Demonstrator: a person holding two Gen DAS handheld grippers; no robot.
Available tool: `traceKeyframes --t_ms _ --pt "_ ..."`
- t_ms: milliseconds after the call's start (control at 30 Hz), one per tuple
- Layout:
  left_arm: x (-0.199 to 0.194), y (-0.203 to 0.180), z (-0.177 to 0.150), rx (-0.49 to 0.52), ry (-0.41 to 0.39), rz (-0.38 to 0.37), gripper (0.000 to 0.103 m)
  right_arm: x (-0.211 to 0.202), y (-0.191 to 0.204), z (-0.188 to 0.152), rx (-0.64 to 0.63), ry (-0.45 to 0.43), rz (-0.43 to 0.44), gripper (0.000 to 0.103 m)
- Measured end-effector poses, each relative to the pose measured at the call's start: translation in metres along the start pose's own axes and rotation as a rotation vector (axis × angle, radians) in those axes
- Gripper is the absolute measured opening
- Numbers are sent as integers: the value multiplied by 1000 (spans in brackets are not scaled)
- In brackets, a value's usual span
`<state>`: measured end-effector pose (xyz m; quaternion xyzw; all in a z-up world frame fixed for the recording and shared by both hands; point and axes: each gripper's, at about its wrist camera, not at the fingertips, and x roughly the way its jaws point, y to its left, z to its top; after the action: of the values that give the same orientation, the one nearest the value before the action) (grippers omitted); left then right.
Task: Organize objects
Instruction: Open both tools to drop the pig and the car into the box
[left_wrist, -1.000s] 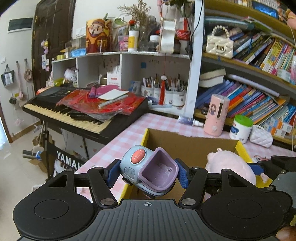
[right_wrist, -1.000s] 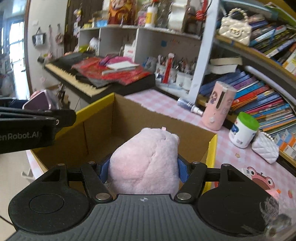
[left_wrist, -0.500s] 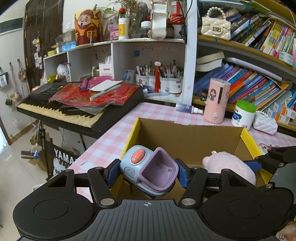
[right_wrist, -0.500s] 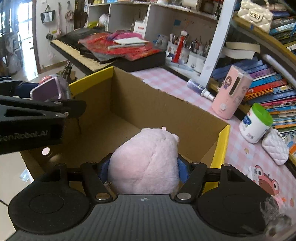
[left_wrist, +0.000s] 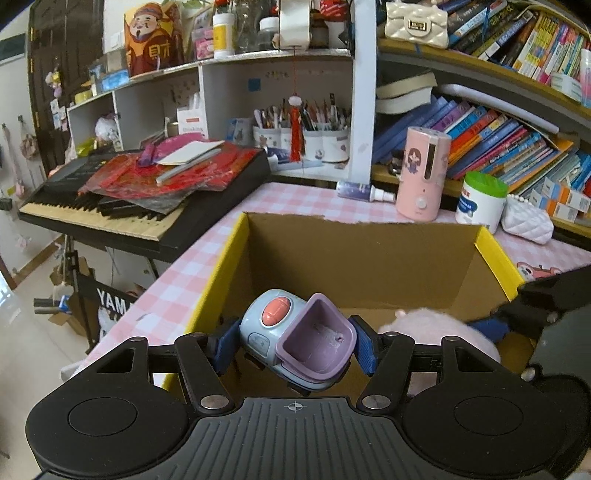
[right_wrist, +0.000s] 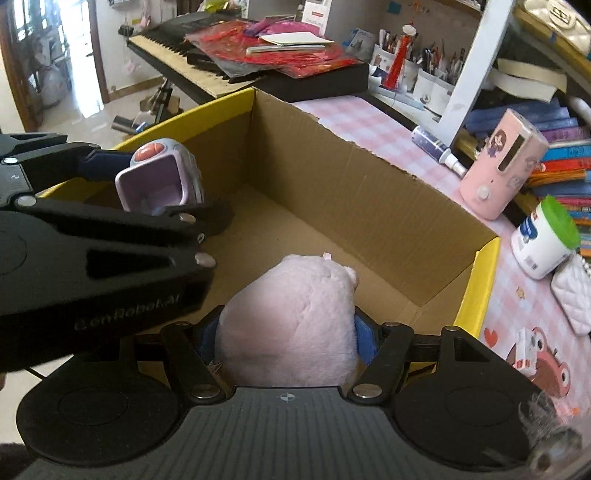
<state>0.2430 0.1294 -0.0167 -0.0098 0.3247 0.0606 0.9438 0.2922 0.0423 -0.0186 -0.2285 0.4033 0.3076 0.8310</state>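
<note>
My left gripper (left_wrist: 295, 349) is shut on a blue and purple plastic toy (left_wrist: 295, 343) with a red button, held just inside the near left corner of the open cardboard box (left_wrist: 362, 254). My right gripper (right_wrist: 286, 332) is shut on a pink plush toy (right_wrist: 291, 317), held low over the box (right_wrist: 332, 177) floor near its front wall. In the right wrist view the left gripper (right_wrist: 162, 199) with its toy (right_wrist: 159, 181) reaches in from the left. The plush (left_wrist: 436, 325) and the right gripper's blue pad show at the right of the left wrist view.
The box has yellow outer walls and sits on a pink checked tablecloth (left_wrist: 177, 291). Behind it stand a pink cylinder device (left_wrist: 423, 173), a green-lidded white jar (left_wrist: 480, 199), a white quilted purse (left_wrist: 528, 221) and a spray bottle (left_wrist: 360, 192). A keyboard (left_wrist: 110, 210) is left.
Both grippers have moved forward and down over the box, each still holding its toy. The right gripper tilted further down, so more of the box floor shows.
</note>
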Motion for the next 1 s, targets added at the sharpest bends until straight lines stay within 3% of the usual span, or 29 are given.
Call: traceKeyframes --t_ms 100,333,700,1000 --pt "3 -2 -1 0 10 -2 62 3 -2 2 -46 -1 -30 67" --pt "9 -4 -4 12 26 -1 62 10 -7 5 -48 45 23 67" --pt "10 -5 -2 16 27 -4 63 12 -5 6 -45 70 31 69" --pt "-11 -2 -1 -8 -45 -21 70 4 -6 4 -23 21 17 74"
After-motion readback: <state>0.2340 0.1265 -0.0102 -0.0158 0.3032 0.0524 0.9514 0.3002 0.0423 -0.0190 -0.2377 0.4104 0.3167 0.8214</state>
